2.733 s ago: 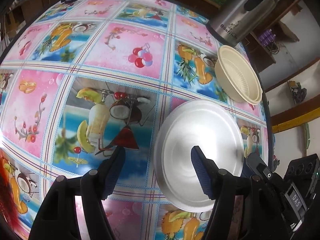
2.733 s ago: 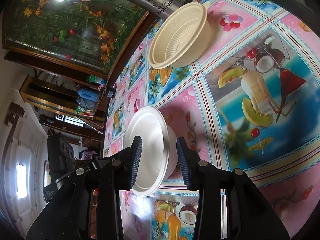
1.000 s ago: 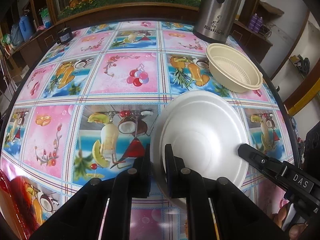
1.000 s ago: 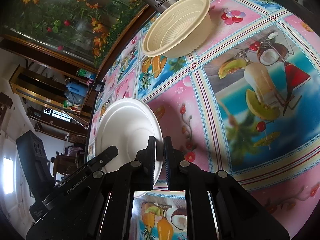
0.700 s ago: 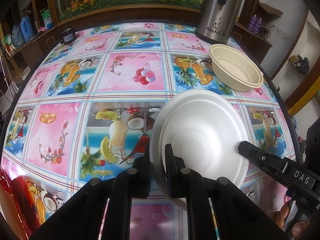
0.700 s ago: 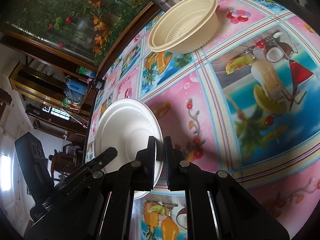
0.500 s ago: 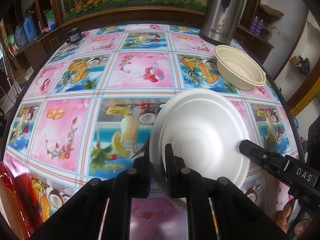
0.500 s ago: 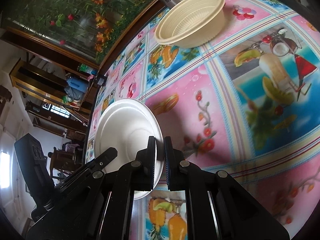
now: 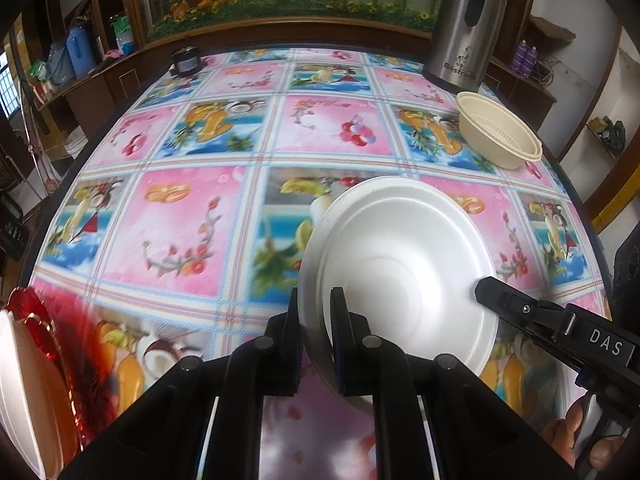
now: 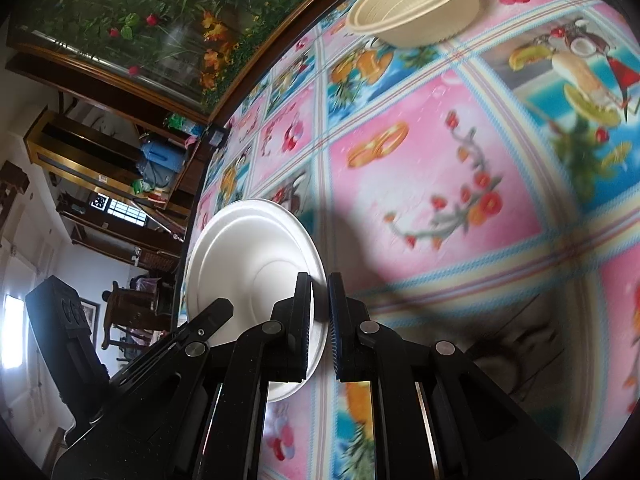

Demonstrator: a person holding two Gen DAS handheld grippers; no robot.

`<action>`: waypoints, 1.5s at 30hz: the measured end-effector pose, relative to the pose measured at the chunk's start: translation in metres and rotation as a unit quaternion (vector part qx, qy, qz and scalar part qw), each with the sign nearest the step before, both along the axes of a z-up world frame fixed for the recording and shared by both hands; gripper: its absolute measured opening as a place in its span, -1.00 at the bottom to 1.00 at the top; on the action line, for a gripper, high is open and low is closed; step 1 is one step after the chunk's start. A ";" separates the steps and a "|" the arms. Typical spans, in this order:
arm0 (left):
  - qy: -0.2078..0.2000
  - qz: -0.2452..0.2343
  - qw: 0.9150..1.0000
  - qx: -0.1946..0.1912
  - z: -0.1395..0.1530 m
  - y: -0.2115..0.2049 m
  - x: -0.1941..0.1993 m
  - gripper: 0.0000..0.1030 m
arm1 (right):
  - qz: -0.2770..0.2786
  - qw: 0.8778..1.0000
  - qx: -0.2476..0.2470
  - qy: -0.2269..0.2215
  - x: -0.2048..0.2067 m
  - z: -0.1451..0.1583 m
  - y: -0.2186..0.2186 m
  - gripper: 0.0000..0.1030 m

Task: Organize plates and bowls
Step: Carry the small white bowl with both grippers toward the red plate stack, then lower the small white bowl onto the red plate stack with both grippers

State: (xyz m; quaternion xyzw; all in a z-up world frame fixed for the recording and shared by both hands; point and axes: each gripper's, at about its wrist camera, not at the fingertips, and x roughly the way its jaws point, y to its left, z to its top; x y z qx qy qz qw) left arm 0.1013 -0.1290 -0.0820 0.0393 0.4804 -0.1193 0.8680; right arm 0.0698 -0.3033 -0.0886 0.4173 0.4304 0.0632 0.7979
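A white foam bowl [image 9: 400, 264] hangs above the patterned tablecloth, held from both sides. My left gripper [image 9: 316, 300] is shut on its left rim. My right gripper [image 9: 486, 290] reaches in from the right onto the opposite rim. In the right wrist view my right gripper [image 10: 319, 284] is shut on the white bowl's [image 10: 248, 256] edge, and the left gripper [image 10: 220, 308] shows at the lower left. A cream ribbed bowl [image 9: 500, 136] stands at the table's far right, and the right wrist view shows this cream bowl [image 10: 416, 8] at the top.
A steel thermos jug [image 9: 466, 20] stands behind the cream bowl. A small dark jar [image 9: 186, 62] sits at the far edge. A red glass dish [image 9: 60, 344] with a white plate [image 9: 16, 392] beside it lies at the near left corner. A person's fingers [image 9: 580, 432] show at the lower right.
Both grippers, open around the bowl at first, have shut on its rim. They have since carried it leftward over the table, and the red dish has come into view at the lower left.
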 end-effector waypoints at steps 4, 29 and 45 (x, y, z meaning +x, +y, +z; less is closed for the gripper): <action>-0.001 0.004 1.000 0.000 0.001 0.012 -0.010 -0.80 | 0.006 1.000 -0.001 0.003 -0.003 0.000 0.011 -0.84; -0.088 0.060 0.994 -0.025 0.053 0.116 -0.074 -0.78 | 0.084 0.995 -0.034 -0.050 -0.023 0.059 0.108 -0.84; -0.124 0.139 0.982 -0.035 0.072 0.202 -0.088 -0.78 | 0.160 0.983 -0.042 -0.074 -0.005 0.089 0.209 -0.83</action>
